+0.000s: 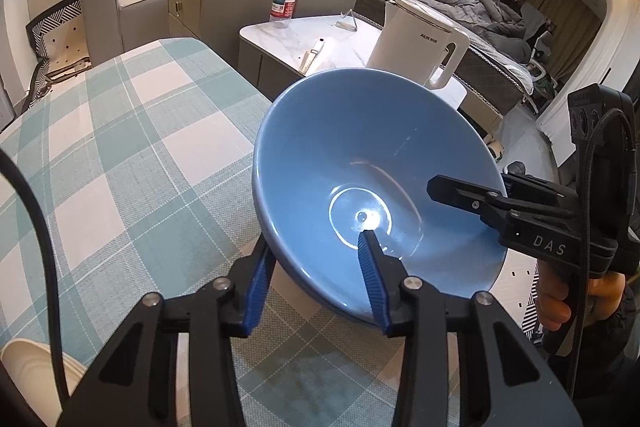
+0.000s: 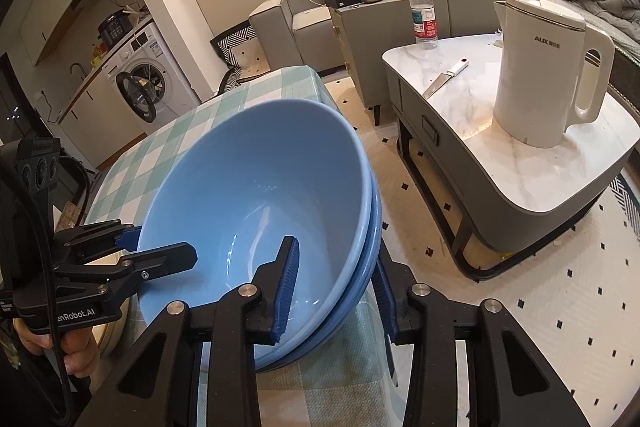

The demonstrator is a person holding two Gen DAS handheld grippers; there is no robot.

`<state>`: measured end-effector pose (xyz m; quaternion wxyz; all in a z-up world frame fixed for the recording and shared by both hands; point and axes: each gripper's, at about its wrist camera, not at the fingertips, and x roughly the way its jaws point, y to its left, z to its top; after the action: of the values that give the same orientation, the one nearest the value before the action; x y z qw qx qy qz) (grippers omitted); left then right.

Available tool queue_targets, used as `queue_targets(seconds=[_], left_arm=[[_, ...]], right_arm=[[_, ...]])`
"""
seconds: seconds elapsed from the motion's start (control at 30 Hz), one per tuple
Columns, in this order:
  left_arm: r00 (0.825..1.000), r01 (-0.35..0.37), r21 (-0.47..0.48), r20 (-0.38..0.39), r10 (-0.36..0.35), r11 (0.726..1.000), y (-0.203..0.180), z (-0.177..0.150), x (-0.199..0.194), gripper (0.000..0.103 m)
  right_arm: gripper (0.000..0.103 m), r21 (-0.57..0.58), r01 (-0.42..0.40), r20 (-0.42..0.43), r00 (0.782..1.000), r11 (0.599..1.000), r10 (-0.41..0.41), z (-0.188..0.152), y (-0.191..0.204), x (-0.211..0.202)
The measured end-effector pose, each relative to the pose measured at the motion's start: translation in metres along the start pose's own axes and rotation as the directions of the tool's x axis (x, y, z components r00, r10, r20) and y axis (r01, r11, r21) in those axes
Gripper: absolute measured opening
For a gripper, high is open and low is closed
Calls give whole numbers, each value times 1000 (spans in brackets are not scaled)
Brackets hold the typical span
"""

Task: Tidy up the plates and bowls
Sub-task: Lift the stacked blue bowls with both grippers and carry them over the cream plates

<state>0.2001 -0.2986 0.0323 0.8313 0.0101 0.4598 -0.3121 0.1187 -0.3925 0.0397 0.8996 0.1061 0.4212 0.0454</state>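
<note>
Over the checked table (image 1: 120,147), we held two nested blue bowls (image 2: 256,195), left gripper (image 1: 316,279) and right gripper (image 2: 336,291) both clamped on their rims; placing remained.

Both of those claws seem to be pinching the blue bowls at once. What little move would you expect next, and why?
Probably a short, level lift with both hands together. The left gripper and the right gripper each clamp the rim of the stacked blue bowls from opposite sides, one finger inside and one outside. The stack is tilted at the edge of the checked tablecloth, so raising one side alone would likely tip it further.
</note>
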Motion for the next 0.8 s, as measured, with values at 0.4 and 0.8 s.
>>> queue_targets(seconds=[0.4, 0.8], left_arm=[[1000, -11, 8, 28, 11, 1000, -1, -3, -14, 41], [997, -27, 6, 75, 26, 1000, 2, -9, -41, 41]], right_arm=[[37, -20, 9, 16, 1000, 1000, -8, -1, 8, -11], [37, -50, -2, 52, 999, 999, 5, -4, 28, -29]])
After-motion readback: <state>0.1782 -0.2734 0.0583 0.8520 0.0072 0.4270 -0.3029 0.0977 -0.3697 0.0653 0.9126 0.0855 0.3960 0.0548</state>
